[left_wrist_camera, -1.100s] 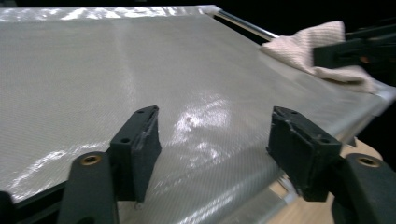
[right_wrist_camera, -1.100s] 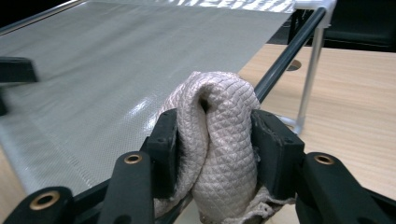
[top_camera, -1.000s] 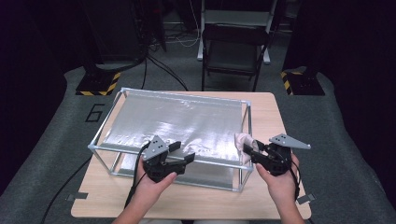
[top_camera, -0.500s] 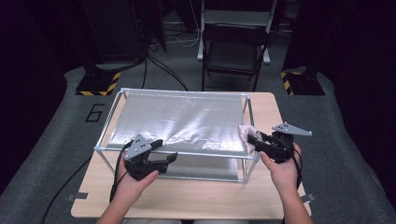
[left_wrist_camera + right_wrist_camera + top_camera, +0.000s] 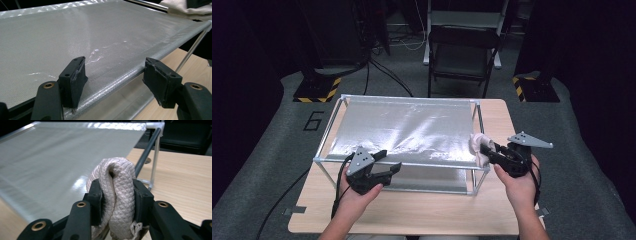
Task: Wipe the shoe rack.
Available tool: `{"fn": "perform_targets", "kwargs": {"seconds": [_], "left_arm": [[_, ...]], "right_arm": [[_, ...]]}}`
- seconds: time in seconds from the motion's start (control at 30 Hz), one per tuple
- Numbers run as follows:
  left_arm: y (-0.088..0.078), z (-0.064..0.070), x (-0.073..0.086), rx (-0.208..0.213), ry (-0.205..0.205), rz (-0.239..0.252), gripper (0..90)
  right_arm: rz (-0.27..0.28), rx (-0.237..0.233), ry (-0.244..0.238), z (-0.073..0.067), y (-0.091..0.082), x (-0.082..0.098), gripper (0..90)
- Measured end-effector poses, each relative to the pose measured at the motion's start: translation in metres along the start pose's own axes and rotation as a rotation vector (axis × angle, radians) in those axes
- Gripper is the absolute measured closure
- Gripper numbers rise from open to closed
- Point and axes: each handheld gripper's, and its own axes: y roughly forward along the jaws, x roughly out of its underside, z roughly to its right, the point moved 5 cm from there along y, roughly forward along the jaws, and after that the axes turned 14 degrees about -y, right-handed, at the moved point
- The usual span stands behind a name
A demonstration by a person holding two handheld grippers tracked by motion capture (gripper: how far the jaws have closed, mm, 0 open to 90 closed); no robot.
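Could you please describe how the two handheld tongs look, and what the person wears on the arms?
Both tongs are black. The left tongs carry a grey three-cornered plate with small dark holes, as do the right tongs. In the gripper views the arms bear round brass-coloured rivets and end in blocky black pads with worn, scuffed edges. A black cable trails from the left tongs. The forearms are bare: no sleeves or gloves.

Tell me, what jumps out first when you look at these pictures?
A big shiny silver sheet stretched on a metal frame covers most of the wooden table. At its right edge, the right gripper has just been closing and squeezes a folded white cloth between its black fingers. The left gripper waits open at the sheet's near edge.
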Motion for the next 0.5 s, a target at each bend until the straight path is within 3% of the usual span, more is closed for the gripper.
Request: {"fn": "perform_targets", "kwargs": {"seconds": [0.3,0.5], "left_arm": [[0.000,0.000,0.000,0.001,0.002,0.002,34.1],[0.000,0.000,0.000,0.000,-0.001,0.004,34.1]], "right_arm": [[0.090,-0.029,-0.018,-0.022,-0.043,0.009,63.9],[0.082,-0.031,-0.010,-0.030,-0.054,0.034,63.2]]}}
